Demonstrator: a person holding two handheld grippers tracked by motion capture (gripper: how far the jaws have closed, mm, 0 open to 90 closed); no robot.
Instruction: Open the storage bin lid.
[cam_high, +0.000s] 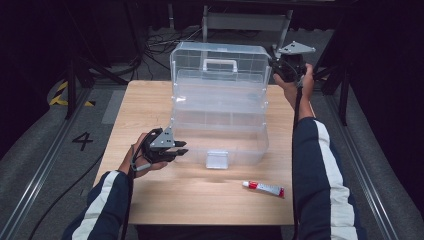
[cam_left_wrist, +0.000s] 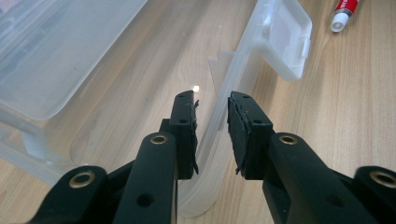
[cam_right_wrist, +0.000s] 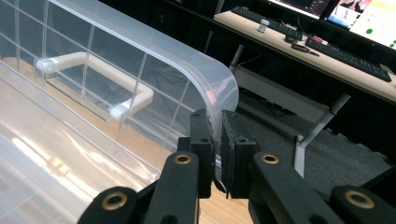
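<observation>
Clear plastic box (cam_high: 220, 125) at worktop (cam_high: 150, 200) centre, lid (cam_high: 220, 65) raised upright toward far edge. Right gripper (cam_right_wrist: 217, 149): fingers clamped on lid's upper right corner rim. Left gripper (cam_left_wrist: 211, 135): fingers apart, straddling box's near-left wall, pads not pressing it. Front latch (cam_high: 217, 159) hangs at box's near side. Red-and-white tube (cam_high: 263, 188) lies near worktop's near right corner, apart from box.

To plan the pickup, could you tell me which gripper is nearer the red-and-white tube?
Left. The left gripper is at the box's near wall, near the tube; the right gripper grips the raised lid.
</observation>
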